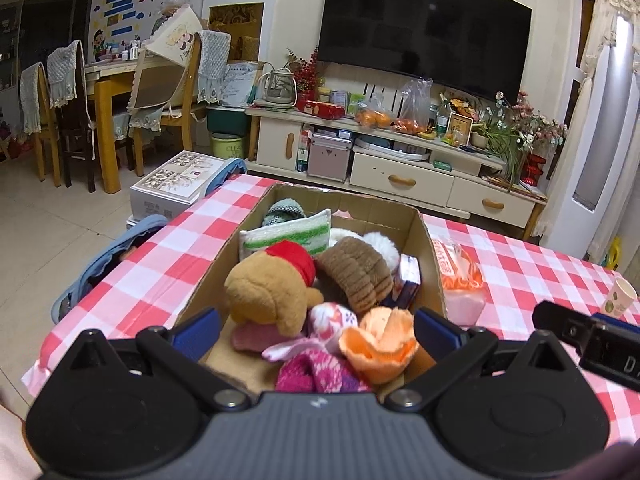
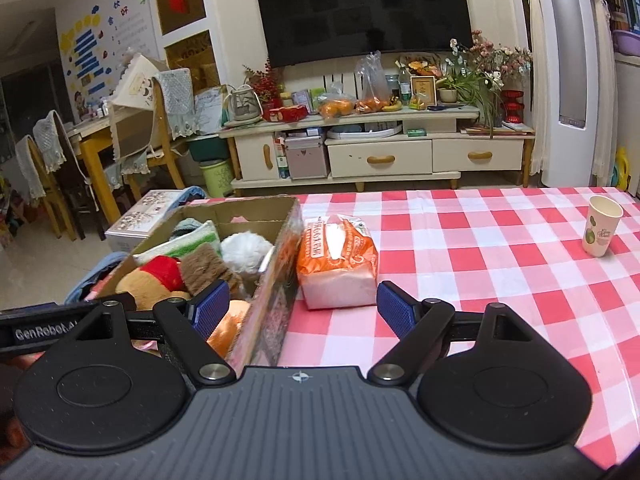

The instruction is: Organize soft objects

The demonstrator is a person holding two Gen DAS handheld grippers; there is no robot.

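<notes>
Presently, the left gripper [image 1: 316, 330] is held level and low over the near end of the cardboard box [image 1: 430, 252], its blue-padded fingers spread wide apart with nothing clamped between them. Between and just beyond the fingers, an orange knitted piece [image 1: 380, 344], a pink-and-white patterned sock [image 1: 332, 318] and a magenta knitted item [image 1: 316, 372] are seen piled at the near end of the box. Farther in, a brown plush toy [image 1: 268, 292] with a red cap, a brown ribbed knit [image 1: 356, 272], a white fluffy ball [image 1: 380, 246] and a green-striped white cloth [image 1: 288, 236] are packed together.

The right gripper [image 2: 302, 310] is likewise held level, pointed toward the far edge of the surface [image 2: 480, 248], its fingers wide apart and empty. Its left finger is seen over the box's near right corner, while its right finger is over bare checked cloth. The box's right wall is thus straddled. An orange tissue pack [image 2: 338, 258] is seen lying on the surface just beside the box's right wall, ahead of the gripper. A paper cup [image 2: 602, 226] is seen standing upright well apart, near the right edge of the surface.
</notes>
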